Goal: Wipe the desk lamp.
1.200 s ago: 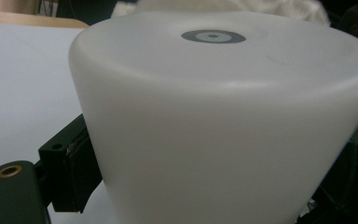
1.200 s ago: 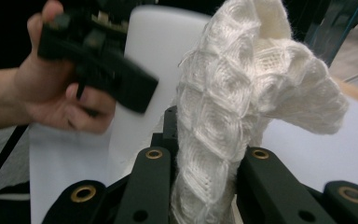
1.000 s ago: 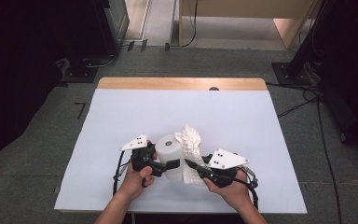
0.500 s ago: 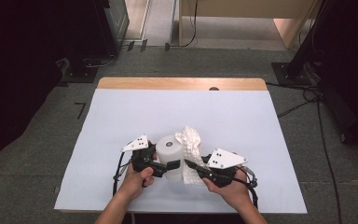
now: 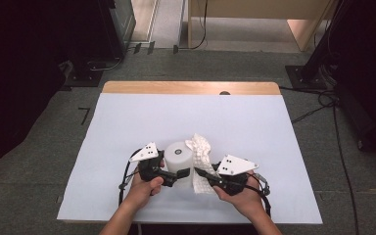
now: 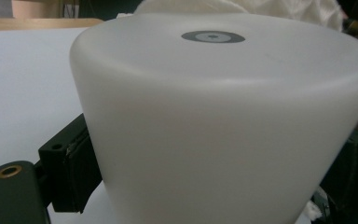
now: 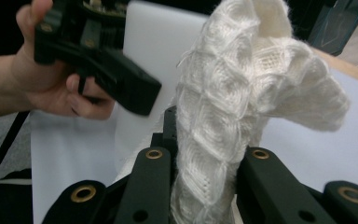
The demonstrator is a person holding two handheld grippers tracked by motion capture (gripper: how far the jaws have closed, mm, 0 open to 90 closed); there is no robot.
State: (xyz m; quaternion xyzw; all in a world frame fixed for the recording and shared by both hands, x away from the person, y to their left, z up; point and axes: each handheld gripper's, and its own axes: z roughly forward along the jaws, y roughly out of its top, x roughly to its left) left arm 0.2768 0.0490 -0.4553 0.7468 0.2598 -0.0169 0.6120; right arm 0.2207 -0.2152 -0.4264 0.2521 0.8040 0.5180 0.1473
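The high view looks forward and down from above the person's side onto the white-covered worktop (image 5: 127, 122). The left gripper view sits pressed close to the smooth white plastic cylinder (image 6: 223, 121). The right gripper view faces the bunched white knitted cloth (image 7: 242, 107), sharing that cylinder (image 7: 154, 37) behind it.

White cup (image 6: 223, 121) hides its far-side tongs pad.

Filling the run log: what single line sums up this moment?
left hand-held gripper: shut on white cylinder | right hand-held gripper: shut on white knitted cloth | cloth beside cylinder | table
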